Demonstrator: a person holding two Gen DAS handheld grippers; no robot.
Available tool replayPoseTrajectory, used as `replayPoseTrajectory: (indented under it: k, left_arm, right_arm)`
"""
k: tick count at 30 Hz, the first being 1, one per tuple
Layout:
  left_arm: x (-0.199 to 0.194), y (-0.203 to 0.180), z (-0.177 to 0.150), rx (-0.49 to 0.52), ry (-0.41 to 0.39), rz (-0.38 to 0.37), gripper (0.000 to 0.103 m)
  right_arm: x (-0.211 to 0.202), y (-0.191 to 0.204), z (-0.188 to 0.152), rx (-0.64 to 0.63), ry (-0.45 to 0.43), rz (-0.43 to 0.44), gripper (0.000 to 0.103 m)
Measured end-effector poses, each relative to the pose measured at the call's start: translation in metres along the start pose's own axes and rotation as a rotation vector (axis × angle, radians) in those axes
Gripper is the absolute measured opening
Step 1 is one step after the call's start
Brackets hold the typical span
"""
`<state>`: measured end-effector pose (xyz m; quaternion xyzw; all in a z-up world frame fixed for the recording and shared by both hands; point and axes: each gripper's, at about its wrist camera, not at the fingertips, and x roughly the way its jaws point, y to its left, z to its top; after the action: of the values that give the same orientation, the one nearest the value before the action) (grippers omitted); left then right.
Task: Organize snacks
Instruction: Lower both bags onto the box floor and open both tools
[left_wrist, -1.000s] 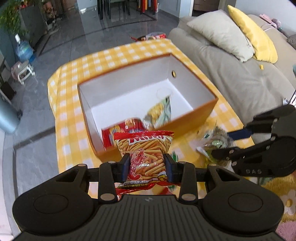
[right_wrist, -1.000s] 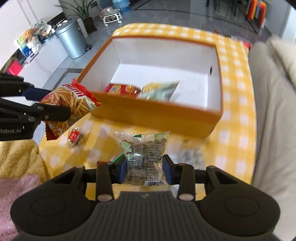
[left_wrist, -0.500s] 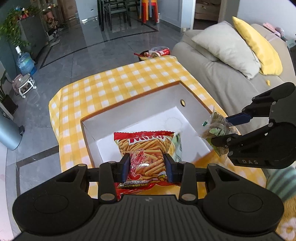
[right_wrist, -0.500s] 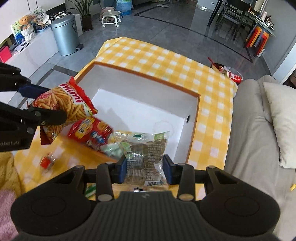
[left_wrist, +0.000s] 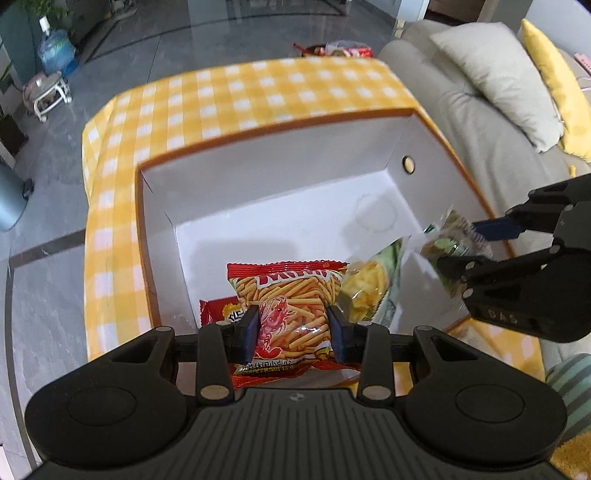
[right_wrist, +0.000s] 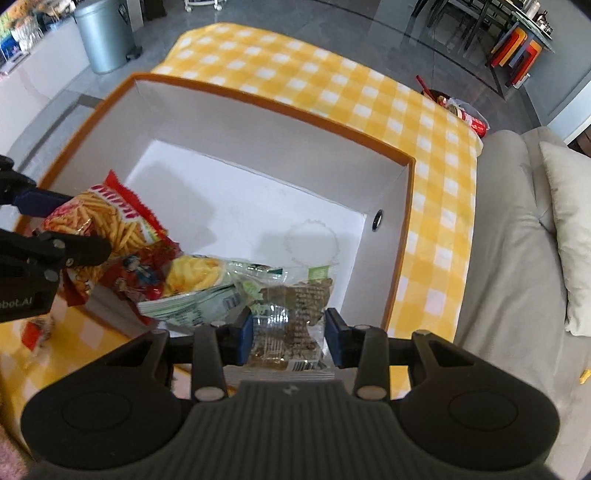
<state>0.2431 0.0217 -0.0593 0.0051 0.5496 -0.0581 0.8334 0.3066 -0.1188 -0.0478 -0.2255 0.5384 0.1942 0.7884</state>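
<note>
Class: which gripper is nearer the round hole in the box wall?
Right. The right gripper hangs just below the hole by that wall; the left gripper sits further off at the near side.

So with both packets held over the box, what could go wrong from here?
1. The red shrimp-stick packet in the left gripper hangs over packets piled in the near corner; dropped here, it may stack rather than lie flat.
2. The clear seaweed packet in the right gripper sits close to the box's near wall and could catch it.
</note>
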Motion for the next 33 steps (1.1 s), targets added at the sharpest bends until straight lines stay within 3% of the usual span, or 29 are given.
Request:
replayPoseTrajectory:
  k: [9, 22, 26, 30, 33]
  left_arm:
    - [0.02, -0.001, 0.0, 0.009, 0.043, 0.002, 0.043]
    - [0.023, 0.001, -0.001, 0.007, 0.057, -0.003, 0.044]
    - [0.016, 0.001, -0.001, 0.008, 0.037, -0.012, 0.049]
    - [0.005, -0.002, -0.003, 0.018, 0.011, -0.021, 0.064]
    - [-0.008, -0.005, -0.005, 0.031, -0.014, -0.015, 0.065]
  right_arm:
    - [0.033, 0.001, 0.005, 0.0, 0.075, -0.004, 0.037]
    - [0.038, -0.002, 0.004, 0.014, 0.083, -0.005, 0.039]
    - [0.03, 0.001, 0.007, 0.006, 0.066, -0.012, 0.044]
    - [0.017, 0.003, 0.007, 0.017, 0.039, -0.011, 0.051]
    - [0.006, 0.005, 0.007, 0.021, 0.02, -0.008, 0.053]
